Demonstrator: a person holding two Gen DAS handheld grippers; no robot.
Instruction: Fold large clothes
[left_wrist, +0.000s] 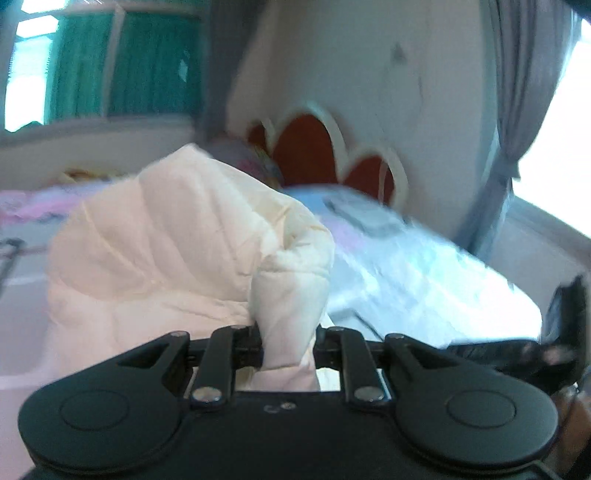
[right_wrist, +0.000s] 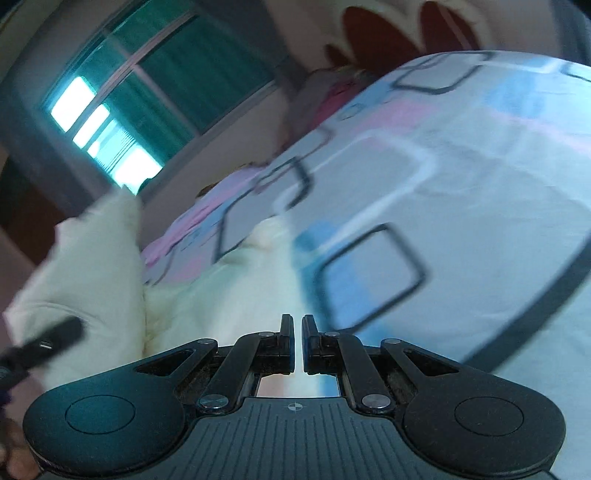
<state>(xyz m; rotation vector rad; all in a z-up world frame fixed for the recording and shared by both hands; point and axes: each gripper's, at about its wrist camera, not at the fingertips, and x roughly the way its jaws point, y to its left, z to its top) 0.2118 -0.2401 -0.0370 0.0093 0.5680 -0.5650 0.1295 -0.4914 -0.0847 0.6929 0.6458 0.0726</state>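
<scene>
Black left gripper (left_wrist: 288, 345) is clamped on a thick fold of the white padded garment (left_wrist: 177, 236); the fold bunches up between the jaws at my 12 o'clock and the rest billows out toward 10–11. Garment is lifted off the bed (left_wrist: 424, 273), whose blue-pink patterned sheet runs off at 2 o'clock. Red scalloped headboard (left_wrist: 306, 147) sits at 12, green curtain (left_wrist: 155, 62) at 11, grey curtain (left_wrist: 506, 155) at 2. Right gripper's black body shows at the 3 o'clock edge of my left view.

Right gripper (right_wrist: 298, 343): jaws nearly together, a thin slit between the pads, and I see nothing pinched in it. White garment (right_wrist: 92, 266) lies from 12 out to 9 o'clock, just ahead of the tips; I can't tell whether they touch it. Sheet (right_wrist: 443, 177) fills 12 to 3. Window with green curtain (right_wrist: 192, 77) at 10–11. Both views are motion-blurred.
</scene>
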